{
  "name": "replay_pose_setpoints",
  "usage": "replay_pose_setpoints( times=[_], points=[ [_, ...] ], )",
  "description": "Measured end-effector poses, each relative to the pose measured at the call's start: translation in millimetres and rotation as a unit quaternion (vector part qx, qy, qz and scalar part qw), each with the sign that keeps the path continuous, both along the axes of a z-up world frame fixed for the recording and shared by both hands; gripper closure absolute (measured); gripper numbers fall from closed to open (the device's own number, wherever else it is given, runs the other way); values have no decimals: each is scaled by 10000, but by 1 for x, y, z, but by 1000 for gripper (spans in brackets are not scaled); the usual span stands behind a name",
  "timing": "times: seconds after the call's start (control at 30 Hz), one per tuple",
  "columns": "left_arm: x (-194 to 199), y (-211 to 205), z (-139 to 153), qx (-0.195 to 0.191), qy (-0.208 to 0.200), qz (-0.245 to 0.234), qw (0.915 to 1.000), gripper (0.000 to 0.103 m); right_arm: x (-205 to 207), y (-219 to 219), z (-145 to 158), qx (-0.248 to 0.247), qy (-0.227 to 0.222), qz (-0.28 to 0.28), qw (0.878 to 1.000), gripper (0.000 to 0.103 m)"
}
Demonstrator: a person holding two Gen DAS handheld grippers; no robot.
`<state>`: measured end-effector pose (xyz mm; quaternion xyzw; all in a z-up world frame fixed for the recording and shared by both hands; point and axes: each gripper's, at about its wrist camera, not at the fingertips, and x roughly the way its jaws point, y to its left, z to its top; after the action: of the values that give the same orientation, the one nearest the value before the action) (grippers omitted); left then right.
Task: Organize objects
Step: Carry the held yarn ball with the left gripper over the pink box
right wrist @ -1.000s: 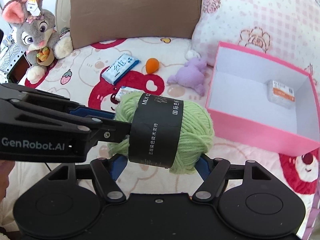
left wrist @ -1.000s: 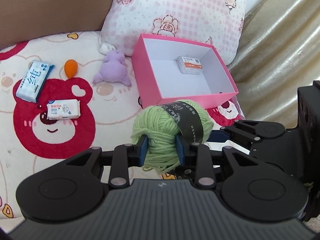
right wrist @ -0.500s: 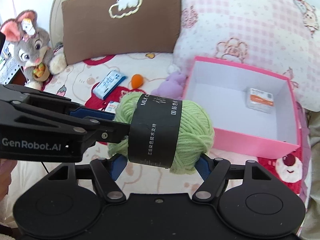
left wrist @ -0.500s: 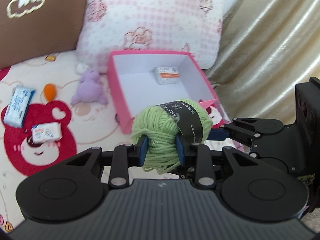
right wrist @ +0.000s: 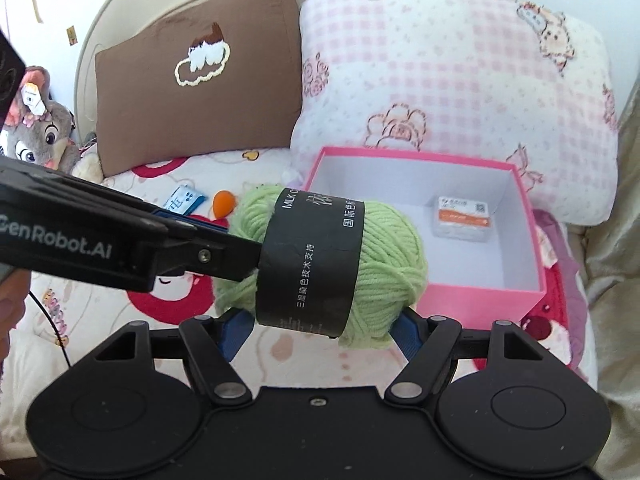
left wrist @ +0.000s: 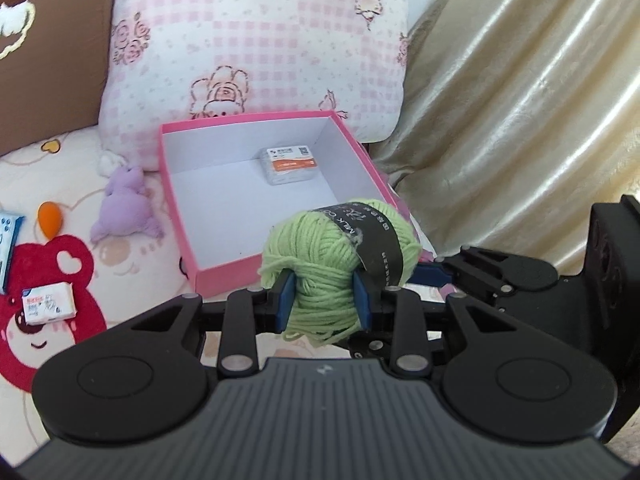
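Both tongs hold one item. The left tongs (left wrist: 322,300) are closed on the loose end of the yarn (left wrist: 340,256), blue pads sunk into the strands. The right tongs (right wrist: 322,322) clamp the same ball across its width, one pad at the band (right wrist: 310,260) side, one at the bare end.

The yarn hangs in the air between the two tools, just short of the near wall of the box (left wrist: 224,276), ahead of both tongs. The box sits on the bed and holds one packet (left wrist: 289,164) toward its far wall.

Handling, as judged: the ball is light, soft and compressible; it will not slip readily, but strands may snag on a pad at release. The paper band looks the firmest place to grip; the loose end deforms and could pull out loops. Not fragile.

Left of the left tongs lie a purple toy (left wrist: 126,208), an orange piece (left wrist: 50,220) and a white pack (left wrist: 49,302); a tissue pack (right wrist: 185,200) shows ahead of the right tongs, beyond the left tool.

Against the frames a second earlier: the grip on the yarn is unchanged, but both views have swung toward the box, which now sits more nearly ahead. The loose items have slid to the left edge, and more curtain (left wrist: 520,120) shows at right.
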<state>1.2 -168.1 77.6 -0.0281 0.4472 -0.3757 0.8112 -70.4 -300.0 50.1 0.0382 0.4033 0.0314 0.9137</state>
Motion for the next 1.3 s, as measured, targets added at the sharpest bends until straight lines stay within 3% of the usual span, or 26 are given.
replay_pose_setpoints(
  times=[0.13,0.4,0.57,0.77,0.97,1.3],
  points=[
    [3,-13,-1,113,-48,-112,9999,74,3,-7,-5,-152,-49,10,9999,27],
    [23,-37,1,-84,-194,-82,9997,73,16,-31,0,-225,-313,-146,9992,28],
    [46,-57,-3,-175,-6,-149,9997,73,30,-47,4,-408,-257,-235,9986,28],
    [78,-90,-20,-165,244,-165,9994,73,60,-82,-1,-270,132,-392,9988,28],
    [106,-116,-53,49,545,-44,9985,73,94,-103,-27,-339,619,-334,9969,28],
    [155,-130,-106,-125,1255,315,9915,73,139,-126,-58,-279,1107,-424,9926,28]
  ],
)
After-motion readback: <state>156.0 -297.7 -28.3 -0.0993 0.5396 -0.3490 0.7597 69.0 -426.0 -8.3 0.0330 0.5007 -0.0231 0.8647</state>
